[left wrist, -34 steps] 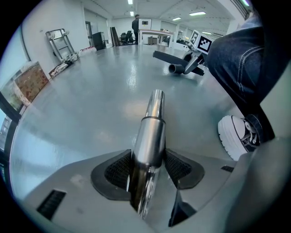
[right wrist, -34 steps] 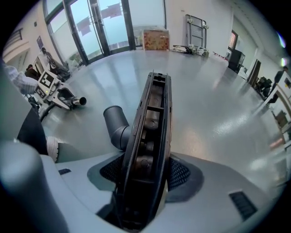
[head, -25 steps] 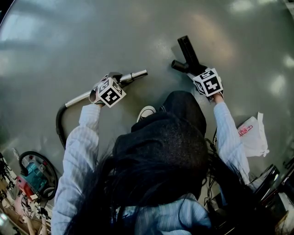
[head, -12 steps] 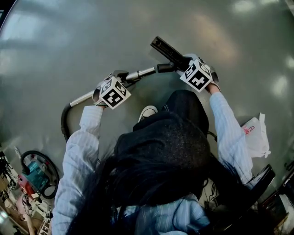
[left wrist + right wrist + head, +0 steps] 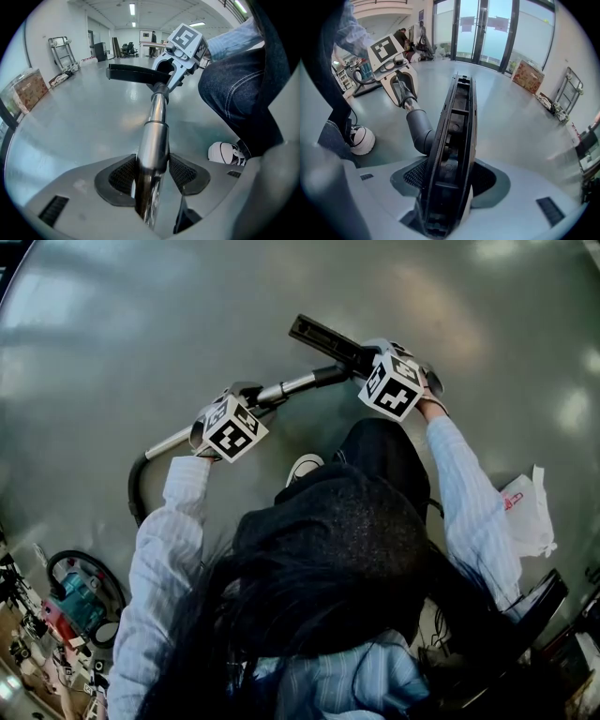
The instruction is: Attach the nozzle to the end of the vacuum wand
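The silver vacuum wand [image 5: 281, 389] runs up and to the right from my left gripper [image 5: 246, 405], which is shut on it. In the left gripper view the wand [image 5: 153, 136] sits clamped between both pads of the left gripper [image 5: 152, 174]. My right gripper [image 5: 373, 364] is shut on the black floor nozzle [image 5: 323, 337]. The flat nozzle head [image 5: 457, 126] stands edge-on between the pads of the right gripper [image 5: 450, 180]. The nozzle's dark neck [image 5: 418, 125] meets the wand's end [image 5: 406, 101]; how far it is seated I cannot tell.
A black hose [image 5: 135, 491] curves from the wand toward the teal and red vacuum body [image 5: 67, 601] at lower left. A white plastic bag [image 5: 527, 514] lies on the grey floor at right. A white shoe [image 5: 300, 468] stands below the wand. Cartons [image 5: 27, 87] line the wall.
My right gripper has swung left with the nozzle and rolled it, bringing its neck from well apart onto the wand's end. The left gripper has lifted the wand a little.
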`<state>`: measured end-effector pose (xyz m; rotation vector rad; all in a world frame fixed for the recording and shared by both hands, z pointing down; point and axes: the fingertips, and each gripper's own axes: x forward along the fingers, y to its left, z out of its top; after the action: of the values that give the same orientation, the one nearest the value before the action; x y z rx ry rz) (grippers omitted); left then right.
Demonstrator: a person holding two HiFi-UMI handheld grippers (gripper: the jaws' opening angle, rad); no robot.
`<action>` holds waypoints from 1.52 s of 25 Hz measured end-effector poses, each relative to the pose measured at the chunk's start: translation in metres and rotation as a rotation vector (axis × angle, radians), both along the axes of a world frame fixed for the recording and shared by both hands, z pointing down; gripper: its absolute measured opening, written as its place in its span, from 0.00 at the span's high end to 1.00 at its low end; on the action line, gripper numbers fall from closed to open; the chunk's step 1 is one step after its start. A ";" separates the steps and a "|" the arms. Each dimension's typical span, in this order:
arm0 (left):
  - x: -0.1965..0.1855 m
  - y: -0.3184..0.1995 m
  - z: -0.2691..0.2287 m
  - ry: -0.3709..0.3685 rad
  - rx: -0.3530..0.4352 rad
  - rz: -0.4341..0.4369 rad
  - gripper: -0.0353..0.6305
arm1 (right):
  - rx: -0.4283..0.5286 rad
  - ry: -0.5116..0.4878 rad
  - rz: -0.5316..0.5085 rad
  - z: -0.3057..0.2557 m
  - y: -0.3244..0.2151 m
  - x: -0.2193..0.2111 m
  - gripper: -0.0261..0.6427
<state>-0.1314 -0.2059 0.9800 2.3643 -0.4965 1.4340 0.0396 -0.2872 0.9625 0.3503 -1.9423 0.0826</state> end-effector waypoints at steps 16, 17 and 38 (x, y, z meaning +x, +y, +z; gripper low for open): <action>0.006 -0.001 0.008 -0.054 -0.042 0.010 0.62 | 0.034 0.162 -0.094 -0.012 -0.004 -0.015 0.58; 0.007 -0.002 0.009 -0.059 -0.046 0.011 0.62 | 0.028 0.163 -0.086 -0.011 -0.003 -0.017 0.58; 0.004 -0.001 0.062 -0.108 -0.135 0.002 0.62 | 0.031 0.240 0.027 0.065 0.000 -0.011 0.58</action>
<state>-0.1277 -0.2071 1.0419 2.1918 -0.4108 1.5518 0.0287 -0.2871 1.0271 0.3894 -1.7032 0.0263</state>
